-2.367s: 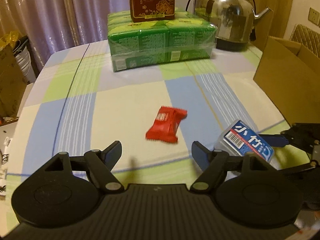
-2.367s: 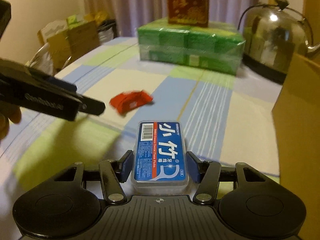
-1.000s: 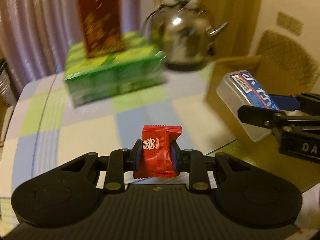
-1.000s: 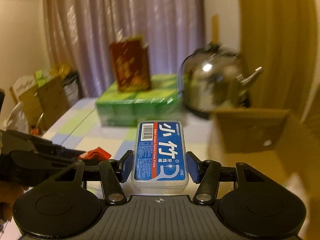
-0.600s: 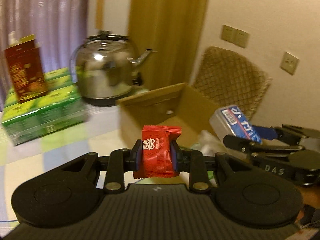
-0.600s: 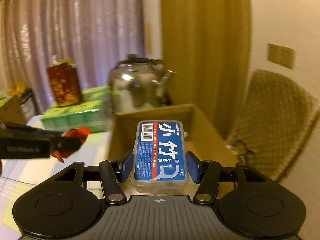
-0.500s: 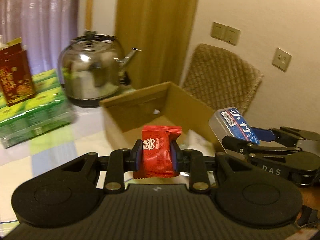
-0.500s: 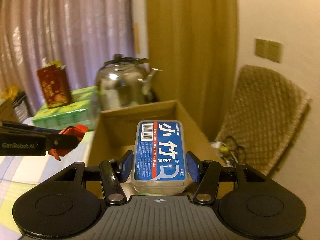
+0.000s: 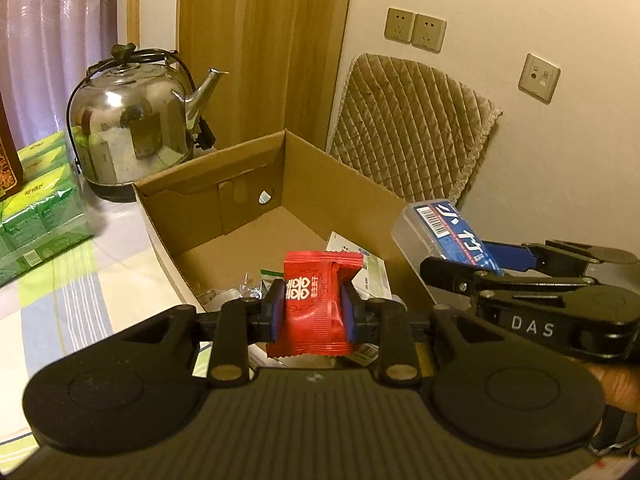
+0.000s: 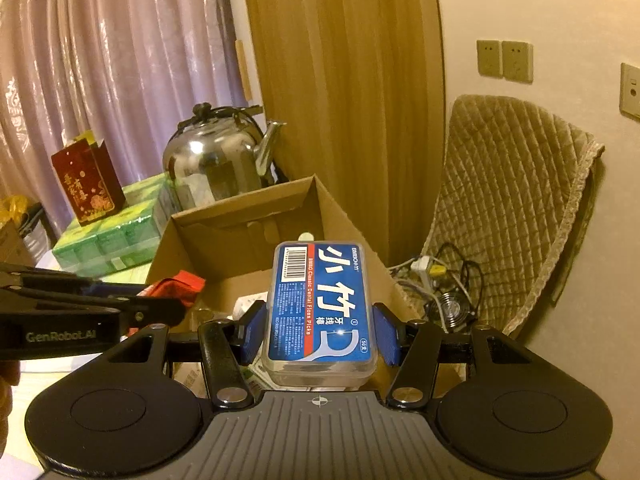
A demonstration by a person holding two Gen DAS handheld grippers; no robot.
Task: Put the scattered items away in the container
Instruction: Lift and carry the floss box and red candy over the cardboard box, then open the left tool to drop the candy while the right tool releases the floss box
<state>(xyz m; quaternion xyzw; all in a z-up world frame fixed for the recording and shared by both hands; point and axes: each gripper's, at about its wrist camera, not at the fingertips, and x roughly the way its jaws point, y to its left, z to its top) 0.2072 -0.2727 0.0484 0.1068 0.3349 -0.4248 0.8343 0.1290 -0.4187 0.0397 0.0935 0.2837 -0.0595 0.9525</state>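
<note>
My left gripper (image 9: pixel 313 312) is shut on a red candy packet (image 9: pixel 314 304) and holds it above the near edge of the open cardboard box (image 9: pixel 248 184). To its right, my right gripper (image 10: pixel 320 334) is shut on a clear floss-pick case with a blue label (image 10: pixel 320 308), also held over the box (image 10: pixel 240 236). From the left wrist view the case (image 9: pixel 448 232) hangs over the box's right wall. In the right wrist view the candy packet (image 10: pixel 178 286) shows at the left, above the box's left side. Papers and wrappers (image 9: pixel 360 264) lie on the box floor.
A steel kettle (image 9: pixel 132 124) stands behind the box, beside a green shrink-wrapped pack (image 9: pixel 36 208) with a dark red carton (image 10: pixel 88 178) on top. A quilted chair back (image 9: pixel 408 128) stands right of the box, with cables (image 10: pixel 444 284) on the floor. The checked tablecloth (image 9: pixel 72 296) lies left.
Both grippers, each holding its item, have swung right from the table toward the box and now sit closer over its opening. The box fills more of both views.
</note>
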